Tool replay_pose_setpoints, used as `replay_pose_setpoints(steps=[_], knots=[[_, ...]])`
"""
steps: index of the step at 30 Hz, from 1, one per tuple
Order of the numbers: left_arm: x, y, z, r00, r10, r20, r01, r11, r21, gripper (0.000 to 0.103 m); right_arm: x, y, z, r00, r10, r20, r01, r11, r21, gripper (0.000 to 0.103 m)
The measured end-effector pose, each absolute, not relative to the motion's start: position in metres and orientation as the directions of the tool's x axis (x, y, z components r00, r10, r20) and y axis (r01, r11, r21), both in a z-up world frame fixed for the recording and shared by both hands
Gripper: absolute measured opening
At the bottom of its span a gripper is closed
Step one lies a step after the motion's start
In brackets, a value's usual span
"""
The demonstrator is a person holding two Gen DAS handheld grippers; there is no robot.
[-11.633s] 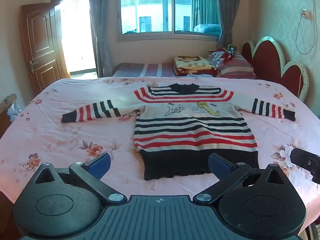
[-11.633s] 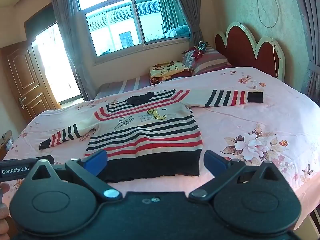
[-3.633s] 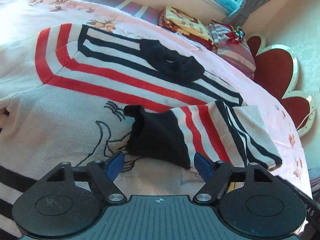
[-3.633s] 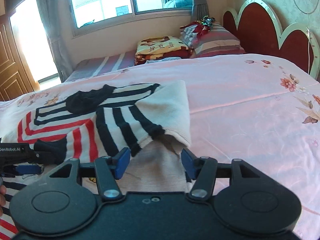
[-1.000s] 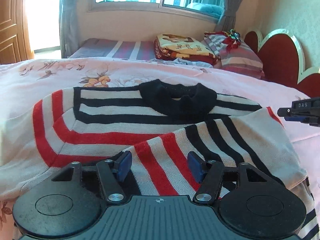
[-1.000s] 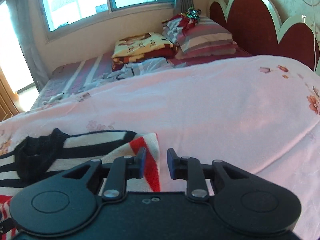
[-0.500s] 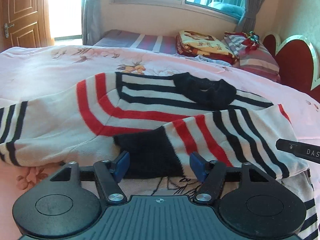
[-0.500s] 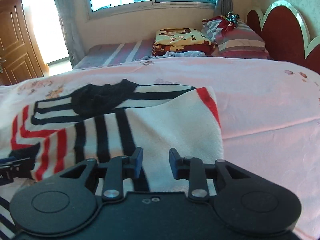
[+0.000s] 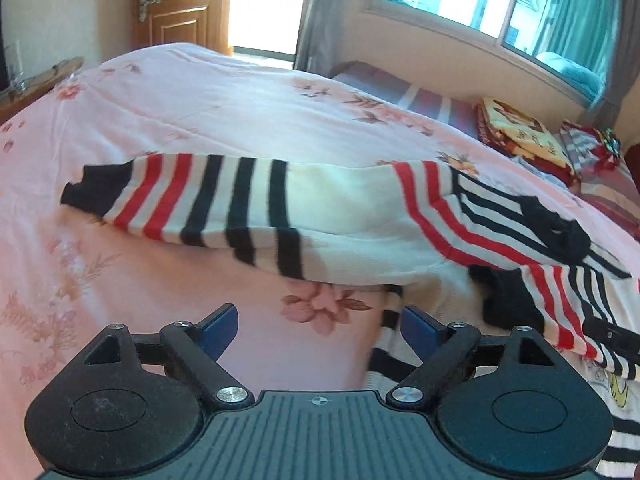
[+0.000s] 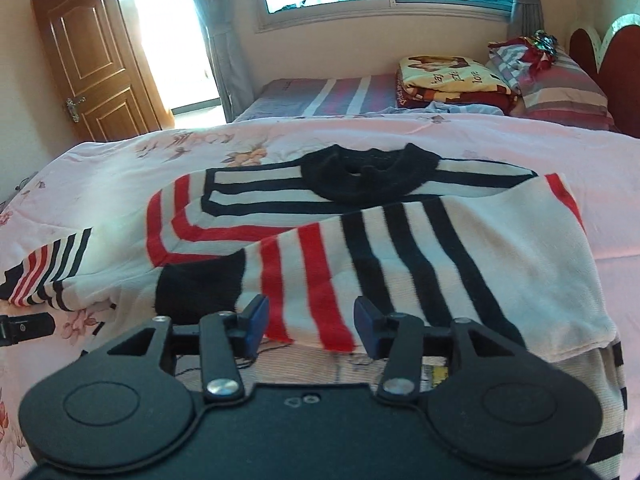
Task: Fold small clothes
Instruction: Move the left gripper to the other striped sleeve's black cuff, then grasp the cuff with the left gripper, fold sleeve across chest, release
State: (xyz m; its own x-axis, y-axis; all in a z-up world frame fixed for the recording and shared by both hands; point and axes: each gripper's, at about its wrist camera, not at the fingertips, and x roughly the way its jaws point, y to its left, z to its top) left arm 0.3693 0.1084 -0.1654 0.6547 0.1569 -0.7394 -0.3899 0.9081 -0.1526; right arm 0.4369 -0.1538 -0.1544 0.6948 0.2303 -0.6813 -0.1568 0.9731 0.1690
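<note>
Jaws: left gripper (image 9: 318, 326) wide apart and opening, only pink bedsheet (image 9: 180, 92) between the pads; right gripper (image 10: 308, 320) partly apart and opening, pads clear of the folded sleeve (image 10: 400, 256) lying just beyond them.

Change: half a second ago the left pads flanked the folded sleeve's black cuff; they now sit over bare sheet, facing the other sleeve. The right jaws, near-closed a second ago, are wider.

Item: striped sweater (image 10: 240, 208), flat on the bed, black collar (image 10: 360, 176) toward the window; one sleeve folded across the chest, the unfolded sleeve (image 9: 208, 204) stretched out sideways.

View differences: left wrist shows the unfolded sleeve full length; right wrist shows only its cuff end, plus the whole folded sleeve.

Writing: folded blanket (image 10: 448, 76) at the far bed end bears lettering, "love" just legible.
</note>
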Motion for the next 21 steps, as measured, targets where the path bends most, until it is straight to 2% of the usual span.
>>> replay_pose_setpoints(steps=[8, 15, 17, 18, 19, 20, 21], knots=[[0.370, 0.207, -0.195, 0.657, 0.145, -0.740, -0.554, 0.759, -0.343, 0.088, 0.446, -0.100, -0.154, 0.697, 0.232, -0.679, -0.160, 0.973, 0.169, 0.046], [0.389, 0.267, -0.231, 0.699, 0.088, -0.710, -0.601, 0.612, -0.515, 0.087, 0.459, -0.069, -0.167, 0.685, 0.213, -0.696, -0.150, 0.977, 0.151, 0.046], [0.395, 0.276, -0.236, 0.722, 0.097, -0.685, -0.594, 0.596, -0.541, 0.079, 0.461, -0.064, -0.171, 0.687, 0.198, -0.699, -0.145, 0.980, 0.135, 0.046], [0.401, 0.283, -0.239, 0.734, 0.101, -0.672, -0.588, 0.588, -0.555, 0.058, 0.462, -0.063, -0.172, 0.688, 0.192, -0.700, -0.141, 0.981, 0.131, 0.046], [0.405, 0.289, -0.245, 0.734, 0.102, -0.671, -0.597, 0.569, -0.565, 0.030, 0.463, -0.062, -0.174, 0.688, 0.188, -0.701, -0.135, 0.982, 0.130, 0.046], [0.407, 0.297, -0.252, 0.734, 0.102, -0.672, -0.610, 0.535, -0.585, 0.018, 0.465, -0.062, -0.175, 0.689, 0.184, -0.701, -0.128, 0.983, 0.132, 0.046], [0.407, 0.305, -0.259, 0.749, 0.088, -0.657, -0.607, 0.492, -0.625, 0.015, 0.466, -0.062, -0.175, 0.689, 0.180, -0.702, -0.121, 0.984, 0.133, 0.046]])
